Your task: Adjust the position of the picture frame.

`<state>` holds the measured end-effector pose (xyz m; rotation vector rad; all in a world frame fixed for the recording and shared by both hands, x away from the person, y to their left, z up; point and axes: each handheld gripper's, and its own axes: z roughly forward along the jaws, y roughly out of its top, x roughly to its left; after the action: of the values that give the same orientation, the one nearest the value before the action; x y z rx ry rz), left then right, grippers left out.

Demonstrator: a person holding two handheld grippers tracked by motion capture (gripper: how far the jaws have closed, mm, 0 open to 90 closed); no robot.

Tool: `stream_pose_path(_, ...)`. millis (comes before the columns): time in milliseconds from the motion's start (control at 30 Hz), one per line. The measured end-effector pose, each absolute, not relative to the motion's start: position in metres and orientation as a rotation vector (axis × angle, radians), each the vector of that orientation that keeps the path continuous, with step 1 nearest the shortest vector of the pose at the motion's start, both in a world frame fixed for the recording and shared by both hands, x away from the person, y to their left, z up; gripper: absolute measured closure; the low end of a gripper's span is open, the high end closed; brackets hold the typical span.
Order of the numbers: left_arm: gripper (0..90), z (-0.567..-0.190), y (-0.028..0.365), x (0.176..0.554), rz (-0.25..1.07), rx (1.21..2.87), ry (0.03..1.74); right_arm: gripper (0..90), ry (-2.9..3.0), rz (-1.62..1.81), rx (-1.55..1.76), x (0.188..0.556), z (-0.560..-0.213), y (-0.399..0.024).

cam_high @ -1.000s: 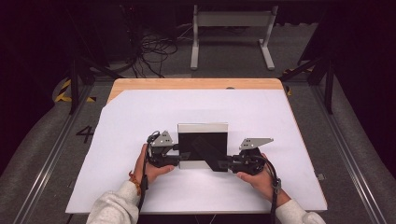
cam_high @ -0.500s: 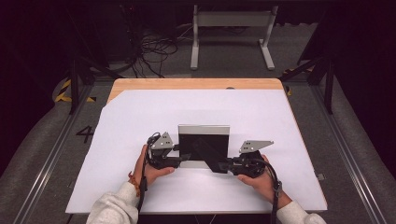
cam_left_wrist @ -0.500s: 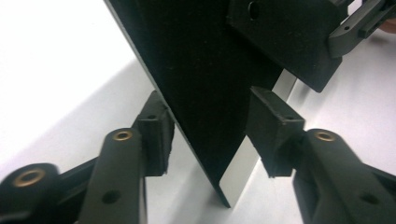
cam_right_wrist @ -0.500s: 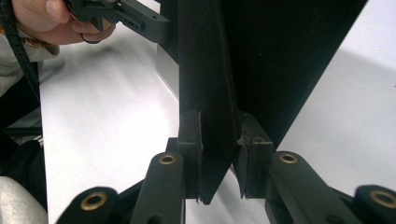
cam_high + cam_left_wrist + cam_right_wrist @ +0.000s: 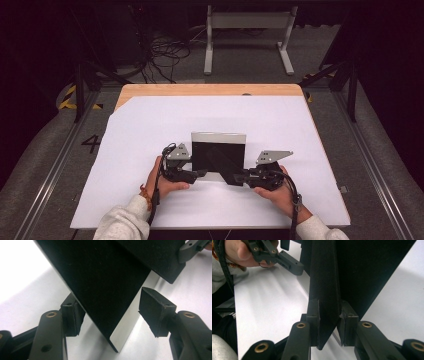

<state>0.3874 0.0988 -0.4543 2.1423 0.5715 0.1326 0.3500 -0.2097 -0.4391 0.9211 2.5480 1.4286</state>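
Gripping a flat matte-black folded board (image 5: 218,157): right tongs (image 5: 329,320) clenched on its flap; left tongs (image 5: 110,312) released, just opened.

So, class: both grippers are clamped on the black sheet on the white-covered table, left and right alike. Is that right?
Not quite. The right gripper is clamped on the black sheet, but the left gripper is not: its jaws have just been opening, and the left gripper view shows the right-hand one of its fingers clear of the sheet. The white-covered table is correct.
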Motion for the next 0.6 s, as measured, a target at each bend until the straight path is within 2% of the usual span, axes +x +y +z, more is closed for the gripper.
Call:
stream_pose_path(100,48.6,-0.4557,0.0946,0.3859,0.164,2.156,0.568,74.2,2.548,1.413,0.910,0.3506,-0.4391,-0.2093)
stream_pose_path(433,56.9,-0.4504,0.0907,0.3813,0.246,2.162,0.556,75.8,2.526,1.363,0.908,0.3521,-0.4387,-0.2081)
stream_pose_path(600,57.8,-0.4497,0.0899,0.3824,0.283,2.159,0.565,75.8,2.514,1.354,0.913,0.3529,-0.4381,-0.2070)
